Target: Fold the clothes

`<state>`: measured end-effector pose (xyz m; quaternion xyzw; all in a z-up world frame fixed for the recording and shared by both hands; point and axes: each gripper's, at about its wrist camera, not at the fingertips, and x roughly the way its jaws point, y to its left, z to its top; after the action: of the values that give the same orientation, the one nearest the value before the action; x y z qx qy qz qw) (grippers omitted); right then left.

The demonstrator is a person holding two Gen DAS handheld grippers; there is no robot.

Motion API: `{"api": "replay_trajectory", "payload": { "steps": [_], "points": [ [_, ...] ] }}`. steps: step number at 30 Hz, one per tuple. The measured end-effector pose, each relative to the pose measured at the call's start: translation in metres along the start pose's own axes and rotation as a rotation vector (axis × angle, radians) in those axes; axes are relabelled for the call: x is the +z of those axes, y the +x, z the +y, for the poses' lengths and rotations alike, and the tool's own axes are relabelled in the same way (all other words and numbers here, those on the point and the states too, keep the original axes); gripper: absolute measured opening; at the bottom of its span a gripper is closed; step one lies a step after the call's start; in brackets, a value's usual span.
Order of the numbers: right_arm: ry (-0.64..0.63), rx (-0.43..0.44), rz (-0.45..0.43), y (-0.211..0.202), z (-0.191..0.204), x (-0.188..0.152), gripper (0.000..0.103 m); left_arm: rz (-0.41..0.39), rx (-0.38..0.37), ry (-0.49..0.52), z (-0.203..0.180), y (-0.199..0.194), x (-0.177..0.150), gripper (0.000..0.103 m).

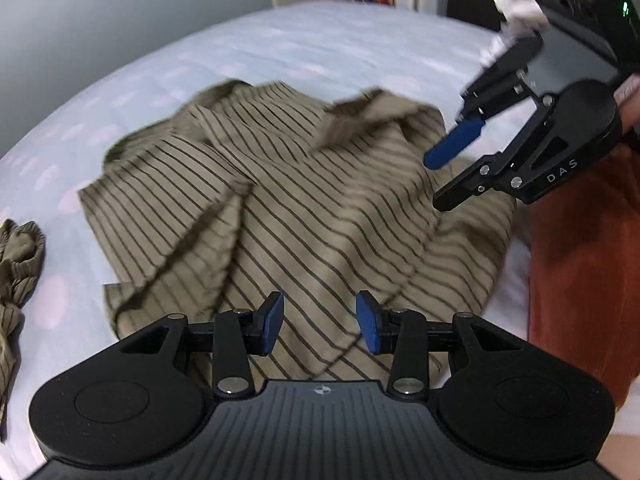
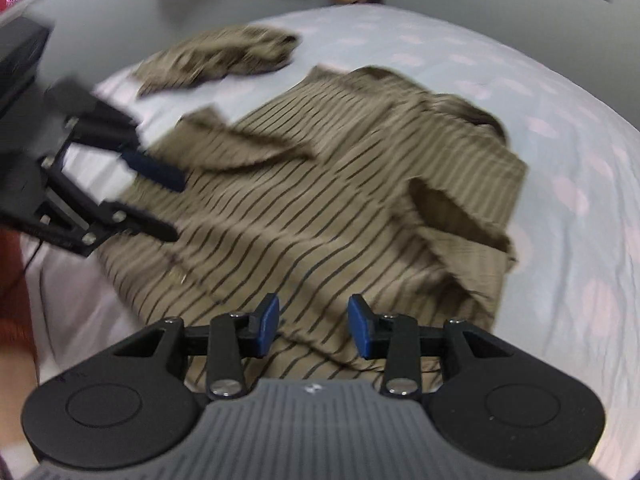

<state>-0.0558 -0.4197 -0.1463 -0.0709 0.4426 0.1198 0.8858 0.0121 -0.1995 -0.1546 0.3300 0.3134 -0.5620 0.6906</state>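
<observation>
On the bed (image 1: 320, 40), spread over its pale sheet with faint pink spots, lies the striped shirt (image 1: 280, 208) (tan with thin dark lines). In the left wrist view its long axis runs from the near edge, under the camera, away to the far end, where a rumpled collar-like part sits. Folds of cloth overlap across its middle, and one flap lies turned over on the left. In the right wrist view a sleeve opening gapes on the right side of the striped shirt (image 2: 340, 208).

The left hand-held gripper (image 1: 320, 318) hangs just above the near hem, its blue pads parted with nothing between them. The right hand-held gripper (image 2: 313, 326) hovers likewise over the hem, jaws partly open and empty.

A second striped garment (image 2: 224, 60) lies crumpled apart from the shirt, further up the bed. An orange-red cloth (image 1: 580, 272) lies beside the bed's near edge.
</observation>
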Motion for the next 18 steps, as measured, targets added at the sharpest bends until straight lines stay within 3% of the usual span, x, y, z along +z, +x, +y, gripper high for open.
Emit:
{"api": "replay_trajectory", "payload": {
  "steps": [5, 7, 8, 9, 10, 11, 16, 18],
  "points": [
    [-0.098, -0.006, 0.082, 0.015, 0.014, 0.0, 0.037, 0.062, -0.042, 0.068, -0.011, 0.012, -0.002, 0.038],
    [-0.122, -0.024, 0.118, 0.023, 0.018, 0.001, 0.026, 0.106, -0.034, 0.069, -0.011, 0.021, -0.004, 0.037],
    [-0.131, -0.033, 0.126, 0.026, 0.019, 0.001, 0.02, 0.128, -0.03, 0.068, -0.011, 0.026, -0.004, 0.029],
    [-0.14, -0.041, 0.13, 0.028, 0.02, 0.001, 0.008, 0.122, -0.029, 0.061, -0.01, 0.025, -0.004, 0.022],
    [-0.149, -0.048, 0.134, 0.03, 0.021, 0.001, 0.003, 0.111, -0.029, 0.053, -0.008, 0.023, -0.004, 0.006],
    [-0.148, -0.045, 0.117, 0.027, 0.021, 0.001, 0.002, 0.099, -0.03, 0.044, -0.007, 0.021, -0.004, 0.001],
    [0.007, 0.077, -0.024, -0.003, -0.006, -0.002, 0.0, -0.028, -0.093, -0.027, 0.005, -0.006, -0.003, 0.0],
    [0.048, 0.115, -0.015, -0.004, -0.012, -0.003, 0.0, -0.016, -0.107, -0.041, 0.007, -0.007, -0.003, 0.0]
  ]
}}
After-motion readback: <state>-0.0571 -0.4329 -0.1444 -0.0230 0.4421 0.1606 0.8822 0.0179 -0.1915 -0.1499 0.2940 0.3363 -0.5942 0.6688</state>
